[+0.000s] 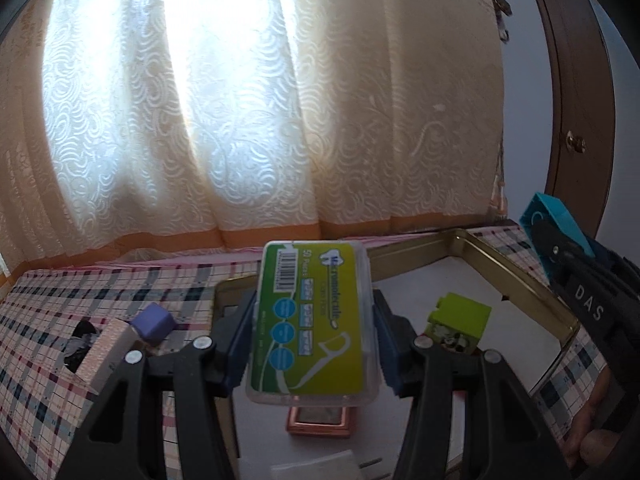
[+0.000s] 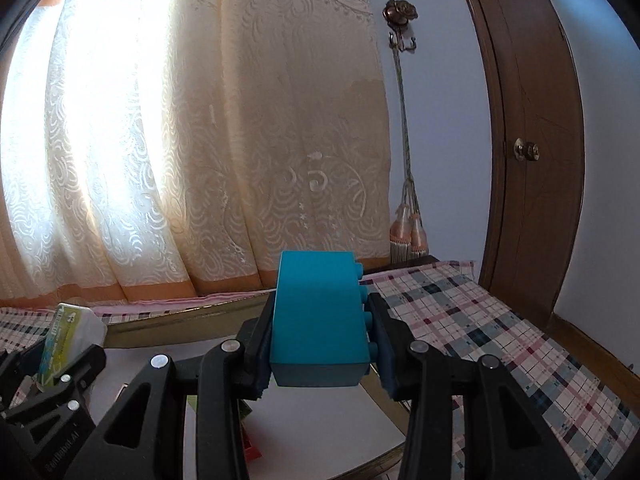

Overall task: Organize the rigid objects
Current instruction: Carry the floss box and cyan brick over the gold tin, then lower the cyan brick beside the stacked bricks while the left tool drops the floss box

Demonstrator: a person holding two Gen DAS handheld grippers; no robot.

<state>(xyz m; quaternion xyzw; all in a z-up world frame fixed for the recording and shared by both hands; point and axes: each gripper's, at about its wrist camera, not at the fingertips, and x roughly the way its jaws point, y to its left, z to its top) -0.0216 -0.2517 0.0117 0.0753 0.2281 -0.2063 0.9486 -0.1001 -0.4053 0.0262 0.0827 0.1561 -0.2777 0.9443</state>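
Above the gold-rimmed tray on the plaid cloth, your left claw is clamped on the floss-pick box; to its right, your right claw is clamped on the teal block. 1 green block lies in the tray.

Lace curtain, brown door, tassel tieback, plaid cloth.

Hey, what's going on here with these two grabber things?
A person is sorting small items into a gold-rimmed tray on a plaid cloth. The left gripper holds a floss pick box above the tray; the right gripper holds a blue toy brick. A green brick already sits inside; a purple cube waits outside.
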